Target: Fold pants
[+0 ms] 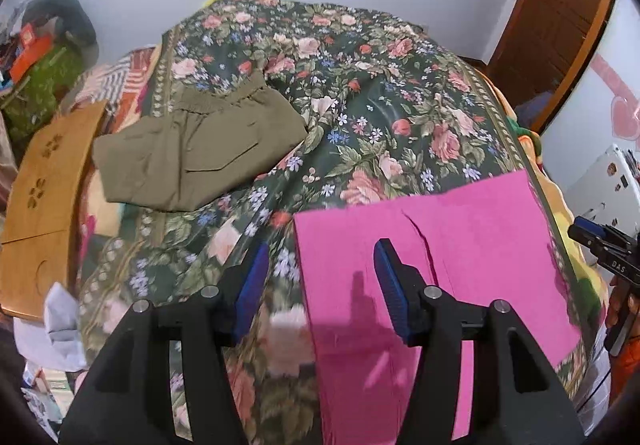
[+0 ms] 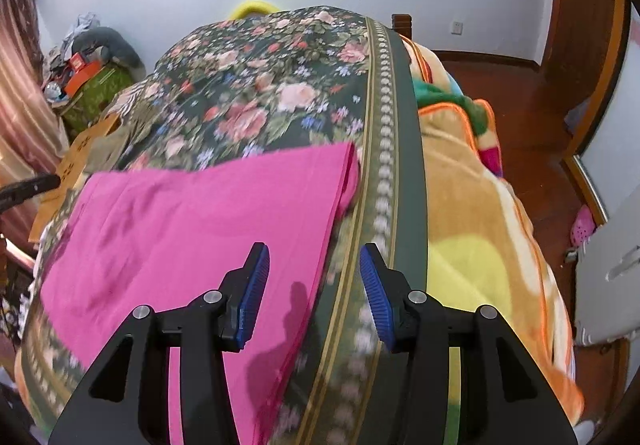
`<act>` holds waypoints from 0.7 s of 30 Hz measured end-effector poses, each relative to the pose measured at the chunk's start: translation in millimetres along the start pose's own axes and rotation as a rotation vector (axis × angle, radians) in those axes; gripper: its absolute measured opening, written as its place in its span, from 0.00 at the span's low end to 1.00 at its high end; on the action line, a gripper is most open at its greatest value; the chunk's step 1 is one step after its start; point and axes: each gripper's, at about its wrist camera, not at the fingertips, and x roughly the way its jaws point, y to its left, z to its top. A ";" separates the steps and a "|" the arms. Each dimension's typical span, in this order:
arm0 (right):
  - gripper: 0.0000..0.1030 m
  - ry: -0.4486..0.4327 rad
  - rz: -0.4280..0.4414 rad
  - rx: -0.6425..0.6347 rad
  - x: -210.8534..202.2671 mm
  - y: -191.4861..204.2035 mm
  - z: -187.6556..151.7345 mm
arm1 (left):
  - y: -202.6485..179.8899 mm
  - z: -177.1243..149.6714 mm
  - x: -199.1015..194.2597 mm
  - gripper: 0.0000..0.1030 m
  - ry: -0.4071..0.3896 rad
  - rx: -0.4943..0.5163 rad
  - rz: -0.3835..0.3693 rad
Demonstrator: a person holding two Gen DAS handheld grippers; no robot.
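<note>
Pink pants (image 1: 460,257) lie flat on the floral bedspread (image 1: 360,93), folded into a broad rectangle; they also show in the right wrist view (image 2: 192,221). My left gripper (image 1: 320,265) is open and empty, hovering over the pants' left edge. My right gripper (image 2: 314,269) is open and empty, hovering over the pants' right edge and the bedspread's border. The right gripper also shows at the right edge of the left wrist view (image 1: 600,241). Olive-green folded pants (image 1: 192,149) lie further back on the left.
A wooden board (image 1: 44,197) lies at the bed's left side. An orange and yellow blanket (image 2: 480,229) hangs over the bed's right side. Clutter (image 2: 92,69) is piled at the back left. A wooden door (image 1: 556,17) is at the back right.
</note>
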 end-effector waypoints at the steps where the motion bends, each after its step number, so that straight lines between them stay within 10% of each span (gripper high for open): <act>1: 0.45 0.002 0.002 0.002 3.7 -1.5 3.4 | 0.8 2.4 6.4 0.53 0.009 -0.007 -0.005; 13: 0.57 0.076 0.061 0.037 85.8 -19.8 35.8 | 2.9 0.9 79.6 0.57 0.161 -0.052 -0.070; 16: 0.20 0.057 0.089 0.010 88.5 -13.6 36.4 | 1.1 -0.7 76.0 0.40 0.130 -0.029 -0.073; 21: 0.07 0.039 0.057 -0.057 88.4 -3.2 36.4 | -4.9 -2.8 69.6 0.17 0.095 0.011 -0.041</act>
